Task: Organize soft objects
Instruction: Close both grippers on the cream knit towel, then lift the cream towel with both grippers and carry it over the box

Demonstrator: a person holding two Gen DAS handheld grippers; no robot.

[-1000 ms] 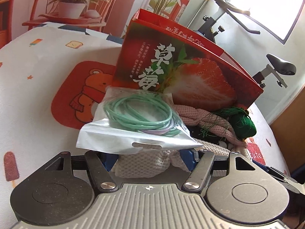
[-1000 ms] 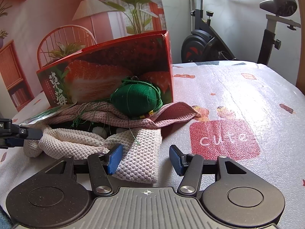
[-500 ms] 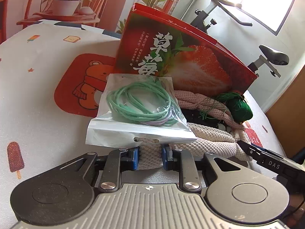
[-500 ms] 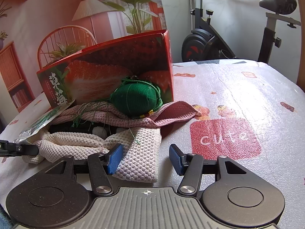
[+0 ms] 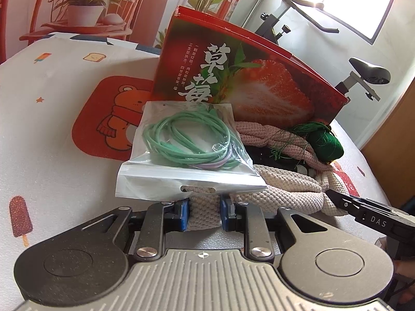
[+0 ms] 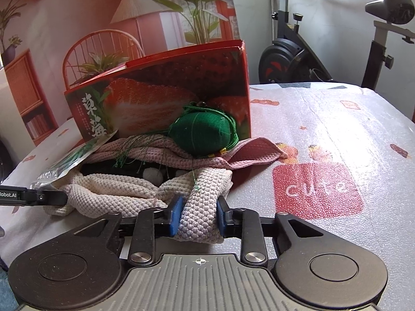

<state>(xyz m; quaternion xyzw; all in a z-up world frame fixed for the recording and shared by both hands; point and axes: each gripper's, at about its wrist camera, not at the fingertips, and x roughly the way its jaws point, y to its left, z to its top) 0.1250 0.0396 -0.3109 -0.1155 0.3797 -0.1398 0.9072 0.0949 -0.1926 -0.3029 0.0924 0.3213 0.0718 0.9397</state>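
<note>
- The cream knit cloth [image 5: 282, 189] lies bunched on the printed table cover [image 5: 52, 140], in front of the strawberry box [image 5: 233, 85], at the bottom of a small heap.
- The left gripper [image 5: 203, 213] has its jaws closed to a narrow gap, pinching the near left end of this cloth between the blue pads [image 5: 183, 213].
- The right gripper [image 6: 198, 216] is likewise clamped on a thick fold at the cloth's near right end [image 6: 205, 207]; its jaws are squeezed in against the weave.
- The cloth looks soft, light and limp; it will likely sag between the two holds and stretch rather than lift flat.
- On top rest a pink knit cloth [image 6: 181, 155], a green stuffed pouch [image 6: 202, 134] with loose tassel threads, and a clear bag of green cords [image 5: 186, 145].
- The bag looks slick and overhangs the left jaws; the round pouch could roll. A pull on the cream cloth will probably tip both off.
- Thick folded edges give the safest hold; single loops of the weave could snag.
</note>
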